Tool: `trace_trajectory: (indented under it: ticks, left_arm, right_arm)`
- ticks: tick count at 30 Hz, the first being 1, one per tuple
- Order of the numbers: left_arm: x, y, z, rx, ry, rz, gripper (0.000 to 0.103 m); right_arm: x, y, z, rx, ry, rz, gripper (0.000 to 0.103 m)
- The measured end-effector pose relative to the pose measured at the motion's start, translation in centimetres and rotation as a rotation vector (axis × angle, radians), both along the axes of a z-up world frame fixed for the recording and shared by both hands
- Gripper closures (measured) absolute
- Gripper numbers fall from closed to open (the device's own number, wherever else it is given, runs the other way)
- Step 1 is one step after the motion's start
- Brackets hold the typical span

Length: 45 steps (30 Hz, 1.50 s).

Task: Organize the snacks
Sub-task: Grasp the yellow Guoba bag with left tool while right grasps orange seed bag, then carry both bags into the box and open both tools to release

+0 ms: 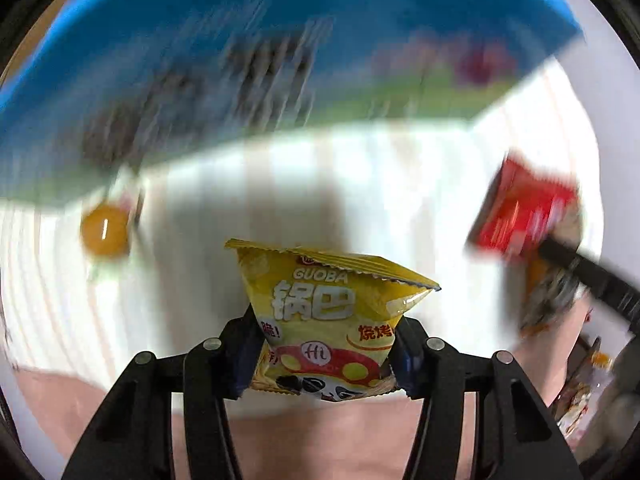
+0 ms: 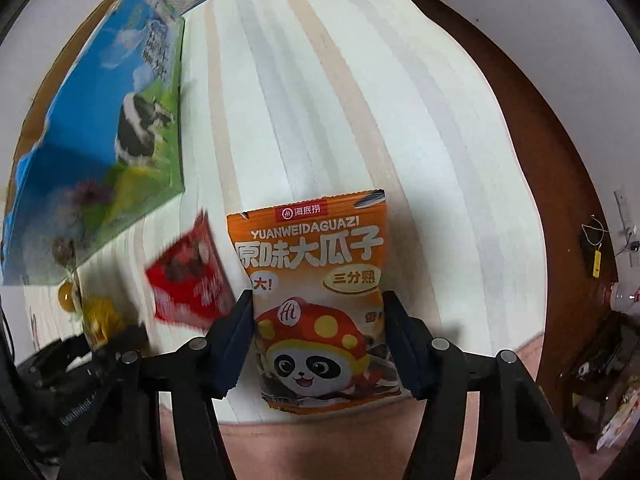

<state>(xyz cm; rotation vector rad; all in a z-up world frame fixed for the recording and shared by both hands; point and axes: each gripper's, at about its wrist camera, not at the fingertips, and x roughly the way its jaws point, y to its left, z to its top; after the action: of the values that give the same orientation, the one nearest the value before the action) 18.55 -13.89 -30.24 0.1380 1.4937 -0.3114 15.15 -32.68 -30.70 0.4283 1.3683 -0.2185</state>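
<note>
My left gripper (image 1: 322,354) is shut on a yellow Guoba snack packet (image 1: 328,316) and holds it above the striped white cloth (image 1: 248,184). My right gripper (image 2: 318,338) is shut on an orange sunflower-seed packet (image 2: 320,296) with a panda on it. A red snack packet (image 2: 188,276) lies on the cloth left of the right gripper; it also shows blurred in the left wrist view (image 1: 524,212). The blue and green cow-print carton (image 2: 108,120) stands at the left; it fills the top of the left wrist view (image 1: 248,60).
A small amber jelly cup (image 1: 105,230) lies on the cloth near the carton, also in the right wrist view (image 2: 66,296). The striped cloth (image 2: 360,100) covers the table. Dark wooden edge (image 2: 560,160) and clutter lie at the right.
</note>
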Motion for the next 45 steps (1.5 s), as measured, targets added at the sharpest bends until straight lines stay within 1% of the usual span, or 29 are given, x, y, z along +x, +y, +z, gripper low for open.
trace_trajectory:
  ticks: [4, 7, 9, 12, 14, 18, 19, 21, 22, 23, 26, 28, 29, 32, 35, 37, 39, 42, 43, 44, 45]
  left_arm:
    - [-4.3, 2.7, -0.8, -0.007, 0.043, 0.026, 0.051]
    - [-7.0, 4.1, -1.5, -0.012, 0.072, 0.042, 0.051]
    - [-8.3, 4.5, -2.2, -0.008, 0.085, 0.051, 0.051]
    - [-8.6, 4.4, -2.6, -0.006, 0.079, 0.050, 0.051]
    - [-8.9, 4.3, -3.0, -0.004, 0.077, 0.047, 0.051]
    - [-8.1, 4.1, -3.4, -0.026, 0.090, 0.074, 0.050]
    - [-8.6, 4.8, -3.6, -0.028, 0.090, 0.076, 0.050]
    - [-8.5, 4.1, -3.7, -0.030, 0.084, 0.077, 0.050]
    - [-7.7, 4.8, -3.7, -0.029, 0.081, 0.077, 0.050]
    - [-7.9, 5.1, -3.9, -0.027, 0.079, 0.075, 0.050]
    - [-8.2, 4.6, -3.5, -0.018, 0.073, 0.074, 0.051]
    - [-8.4, 4.6, -3.3, -0.014, 0.069, 0.080, 0.052]
    - [-8.6, 4.6, -3.1, -0.013, 0.068, 0.081, 0.053]
    - [-9.0, 4.5, -2.2, -0.008, 0.063, 0.070, 0.055]
    - [-9.5, 4.4, -1.1, -0.024, 0.060, 0.069, 0.055]
    - [-9.5, 4.5, 0.2, -0.038, 0.047, 0.066, 0.055]
    - [-9.4, 4.6, 1.4, -0.052, 0.032, 0.066, 0.055]
    - [-8.7, 5.2, 4.2, -0.090, -0.007, 0.073, 0.055]
    - [-8.3, 5.8, 5.0, -0.103, -0.016, 0.075, 0.055]
    - [-7.8, 6.1, 6.4, -0.126, -0.035, 0.082, 0.055]
    - [-7.4, 6.2, 7.5, -0.138, -0.049, 0.082, 0.055]
  right_arm:
    - [-3.8, 1.8, -0.2, 0.048, 0.017, 0.023, 0.039]
    - [-6.9, 4.3, -0.8, 0.092, 0.040, 0.045, 0.039]
    - [-8.3, 6.2, -1.3, 0.104, 0.053, 0.073, 0.039]
    - [-9.3, 9.1, -1.4, 0.099, 0.061, 0.108, 0.039]
    - [-9.1, 10.0, -1.7, 0.097, 0.072, 0.129, 0.039]
    - [-8.7, 11.0, -2.2, 0.112, 0.093, 0.138, 0.034]
    - [-8.8, 11.2, -2.3, 0.115, 0.096, 0.141, 0.032]
    - [-8.9, 11.6, -2.5, 0.114, 0.103, 0.143, 0.031]
    - [-8.9, 12.0, -2.6, 0.110, 0.105, 0.151, 0.031]
    - [-9.0, 12.2, -2.7, 0.103, 0.105, 0.158, 0.030]
    - [-9.2, 12.8, -3.0, 0.059, 0.089, 0.182, 0.031]
    - [-8.7, 14.1, -3.3, 0.011, 0.068, 0.201, 0.038]
    - [-8.7, 14.5, -3.4, -0.001, 0.058, 0.207, 0.038]
    - [-8.7, 15.0, -3.2, -0.008, 0.045, 0.207, 0.040]
    - [-8.7, 14.7, -2.3, 0.026, 0.020, 0.189, 0.043]
    - [-8.5, 14.3, -1.6, 0.062, 0.008, 0.176, 0.045]
    - [-8.2, 13.9, -0.4, 0.084, -0.016, 0.170, 0.045]
    - [-7.3, 13.6, 1.7, 0.118, -0.055, 0.170, 0.045]
    - [-6.9, 13.6, 2.7, 0.136, -0.076, 0.171, 0.045]
    - [-6.6, 13.1, 3.5, 0.152, -0.093, 0.171, 0.045]
    - [-6.0, 13.2, 4.9, 0.170, -0.120, 0.175, 0.045]
